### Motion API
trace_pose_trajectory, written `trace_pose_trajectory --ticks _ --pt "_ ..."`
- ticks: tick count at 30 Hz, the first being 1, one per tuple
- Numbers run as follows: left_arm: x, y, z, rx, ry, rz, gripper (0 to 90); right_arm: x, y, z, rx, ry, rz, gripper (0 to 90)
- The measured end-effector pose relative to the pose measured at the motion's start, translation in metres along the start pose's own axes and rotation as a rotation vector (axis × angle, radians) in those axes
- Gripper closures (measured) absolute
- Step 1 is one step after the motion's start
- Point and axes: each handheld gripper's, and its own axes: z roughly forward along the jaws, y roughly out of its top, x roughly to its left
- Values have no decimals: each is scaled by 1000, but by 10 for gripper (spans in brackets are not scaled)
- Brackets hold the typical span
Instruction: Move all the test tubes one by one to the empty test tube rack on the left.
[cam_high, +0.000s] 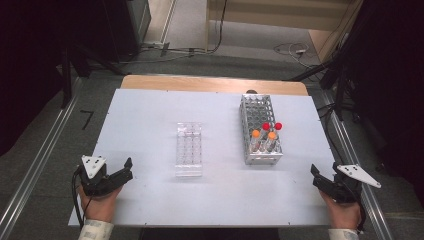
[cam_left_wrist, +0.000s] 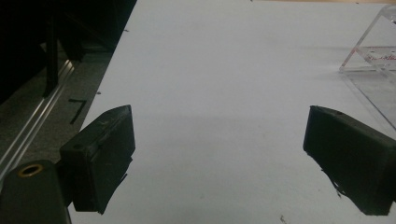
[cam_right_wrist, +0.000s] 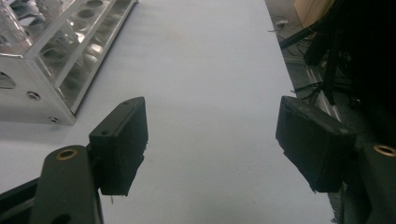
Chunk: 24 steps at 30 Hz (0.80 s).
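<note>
At the lower left of the high view my left claw (cam_high: 126, 169) rests at the near corner of the white worktop (cam_high: 150, 110), jaws spread wide and holding nothing; in the left gripper view its pads frame bare surface, with a corner of the clear rack (cam_left_wrist: 373, 56) at the upper right of that frame. That clear rack (cam_high: 189, 149) lies flat at the centre of the high view and looks empty. It seems light and slick, so I judge that a sideways brush from one jaw would slide it instead of steadying it.

Right of centre stands the metal rack (cam_high: 260, 129), with four capped tubes grouped at its near end: two orange-capped tubes (cam_high: 264, 136) in front, two red-capped tubes (cam_high: 272, 126) just behind. They stand close together, so a wide jaw going down for one could knock or tilt its neighbour, and a cap might slip under a pinch taken too high.

At the lower right my right claw (cam_high: 316, 174) hangs at the worktop's edge, also wide open and empty. In the right gripper view the metal rack's near corner (cam_right_wrist: 46, 93) sits at the upper left; swinging in carelessly, I could hit that frame.
</note>
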Motion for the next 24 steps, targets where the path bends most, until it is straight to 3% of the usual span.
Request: trace_pose_trajectory --ticks 9,15,24 --pt "1 1 -2 -12 -12 -13 96 2 -1 2 15 47 19 214" --pt "2 1 -3 -14 -21 -17 97 8 0 1 9 54 7 212" --pt "-1 1 1 -7 -34 -22 97 20 5 2 11 112 -3 219"
